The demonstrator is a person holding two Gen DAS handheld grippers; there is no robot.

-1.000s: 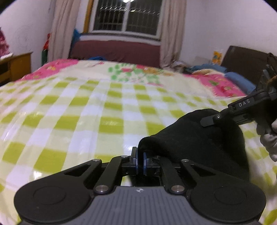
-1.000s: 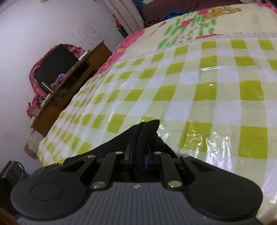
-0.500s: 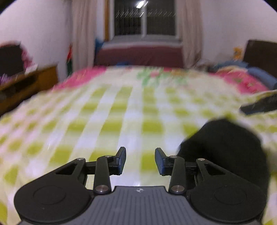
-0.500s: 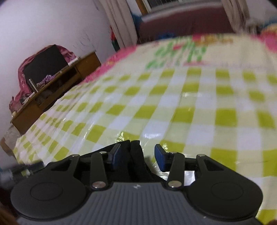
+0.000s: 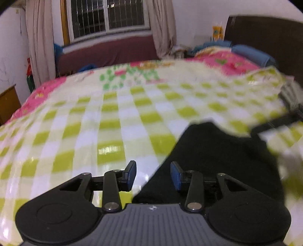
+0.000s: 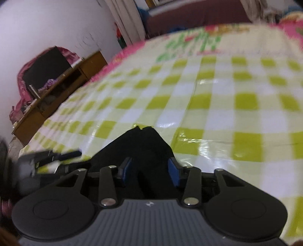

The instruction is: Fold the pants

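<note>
The black pants (image 5: 217,155) lie in a folded bundle on the green-and-white checked bed cover (image 5: 113,132). My left gripper (image 5: 153,175) hovers at the bundle's left edge, its jaws opening, the blue pads clear of the cloth. In the right wrist view the pants (image 6: 140,143) come to a point just ahead of my right gripper (image 6: 149,168). Its jaws are opening too, with black cloth lying between them and not pinched. The other gripper (image 6: 56,157) shows as a blur at the left.
A wooden desk (image 6: 56,90) with clutter stands by the bed's left side. The barred window (image 5: 108,17) and a maroon ledge lie beyond the bed. A dark headboard (image 5: 265,37) and blue pillows sit at the right.
Both grippers let go of the black pants and opened. Both have drawn back and up a little from the bundle, which now lies loose on the cover.
</note>
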